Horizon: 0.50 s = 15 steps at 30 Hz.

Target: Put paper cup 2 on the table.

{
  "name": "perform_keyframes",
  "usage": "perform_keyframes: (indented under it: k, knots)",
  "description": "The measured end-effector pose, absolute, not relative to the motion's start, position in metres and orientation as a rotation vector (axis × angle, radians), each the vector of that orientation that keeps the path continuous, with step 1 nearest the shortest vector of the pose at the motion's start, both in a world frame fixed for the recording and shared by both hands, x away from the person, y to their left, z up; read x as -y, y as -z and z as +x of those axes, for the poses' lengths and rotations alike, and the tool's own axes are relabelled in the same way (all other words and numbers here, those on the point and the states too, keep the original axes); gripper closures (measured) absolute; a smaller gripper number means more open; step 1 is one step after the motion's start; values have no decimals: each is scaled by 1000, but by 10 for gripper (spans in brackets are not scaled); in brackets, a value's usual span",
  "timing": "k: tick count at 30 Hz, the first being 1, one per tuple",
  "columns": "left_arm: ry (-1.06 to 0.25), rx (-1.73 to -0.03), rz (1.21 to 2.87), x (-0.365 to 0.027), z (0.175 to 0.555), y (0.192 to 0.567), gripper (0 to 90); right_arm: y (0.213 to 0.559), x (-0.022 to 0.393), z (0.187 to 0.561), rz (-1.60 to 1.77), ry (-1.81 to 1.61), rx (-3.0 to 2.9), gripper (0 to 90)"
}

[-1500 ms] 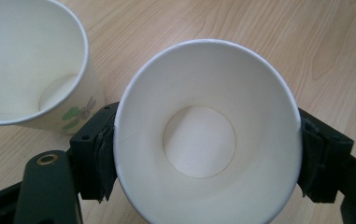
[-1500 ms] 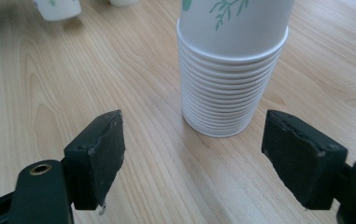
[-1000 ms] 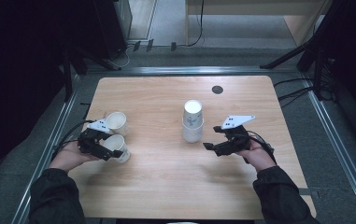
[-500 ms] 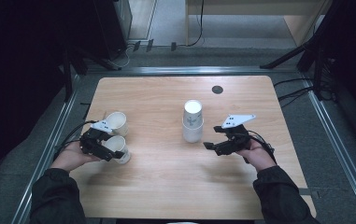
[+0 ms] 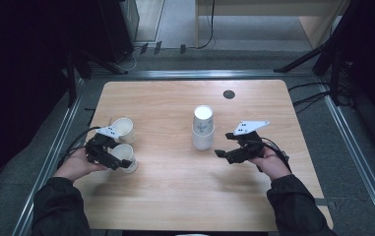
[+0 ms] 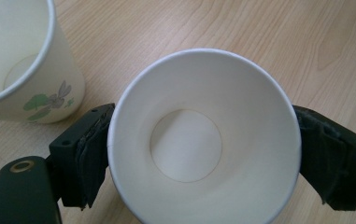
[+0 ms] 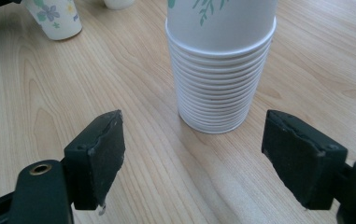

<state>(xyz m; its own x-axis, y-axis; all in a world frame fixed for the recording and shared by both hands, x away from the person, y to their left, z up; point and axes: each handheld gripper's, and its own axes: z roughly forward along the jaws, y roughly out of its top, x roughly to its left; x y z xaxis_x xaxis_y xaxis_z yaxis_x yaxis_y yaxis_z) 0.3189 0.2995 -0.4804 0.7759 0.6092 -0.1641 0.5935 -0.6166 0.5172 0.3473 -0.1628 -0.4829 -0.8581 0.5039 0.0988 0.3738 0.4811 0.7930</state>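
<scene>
Releasing the paper cup (image 6: 203, 140) beside the second cup (image 6: 21, 70): left hand-held gripper (image 6: 203, 158) just widening, pads flanking it; right hand-held gripper (image 7: 208, 154) wide, empty, facing the cup stack (image 7: 220, 65) for another.

Lab, railed wooden table (image 5: 175, 196), floor cables (image 5: 313, 96)

Table (image 5: 165, 196): light wood-grain top, smooth with a soft satin sheen, framed by dull grey metal rails. Cups are thin white paper, matt: the cup (image 6: 203, 149) between the left gripper (image 6: 199, 163) pads is plain and smooth inside, its neighbour (image 6: 21, 70) and the stack (image 7: 220, 74) carry a printed green leaf pattern, the stack's rolled rims ribbing its side. Gripper jaws are matt black plastic, the pads (image 7: 101, 154) rubbery with rough, chipped edges; right gripper (image 7: 203, 158) plate (image 5: 250, 127) is flat light grey.
</scene>
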Motion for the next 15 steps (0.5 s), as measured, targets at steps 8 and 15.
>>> perform_keyframes:
  k: [8,15]
  knots:
    - [-28,-894,2387,-302,318,478,129,483,162,347,764,-1312,-2581,217]
    - [-23,-885,2369,-304,317,472,129,483,163,347,763,-1313,-2575,217]
